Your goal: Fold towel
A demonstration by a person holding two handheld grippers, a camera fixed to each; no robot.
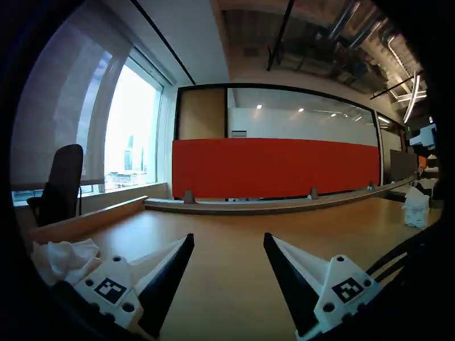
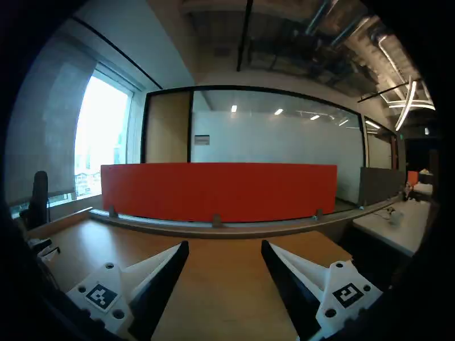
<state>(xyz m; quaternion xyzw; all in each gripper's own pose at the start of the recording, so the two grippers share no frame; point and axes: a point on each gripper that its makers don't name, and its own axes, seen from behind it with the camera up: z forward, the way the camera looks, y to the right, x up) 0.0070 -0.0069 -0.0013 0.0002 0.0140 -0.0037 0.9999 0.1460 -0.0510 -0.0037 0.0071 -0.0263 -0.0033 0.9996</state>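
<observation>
Left gripper view, L to R: a dark office chair [image 1: 60, 184] stands by the window [image 1: 131, 136]. The white towel [image 1: 65, 258] lies crumpled on the wooden table [image 1: 227, 221], low at the view's left edge, just beside the outer side of the left gripper [image 1: 227, 236] finger there. Its jaws stand wide apart w/ only bare tabletop btwn them. An orange divider [image 1: 273, 167] runs along the table's far edge. Far R, a white item [image 1: 416, 207] sits on the table; can't tell what it is.

Right gripper view: the right gripper [image 2: 224, 243] is also spread wide, holding nothing, over wood tabletop. A white desk [image 2: 398, 224] is off to the R.
</observation>
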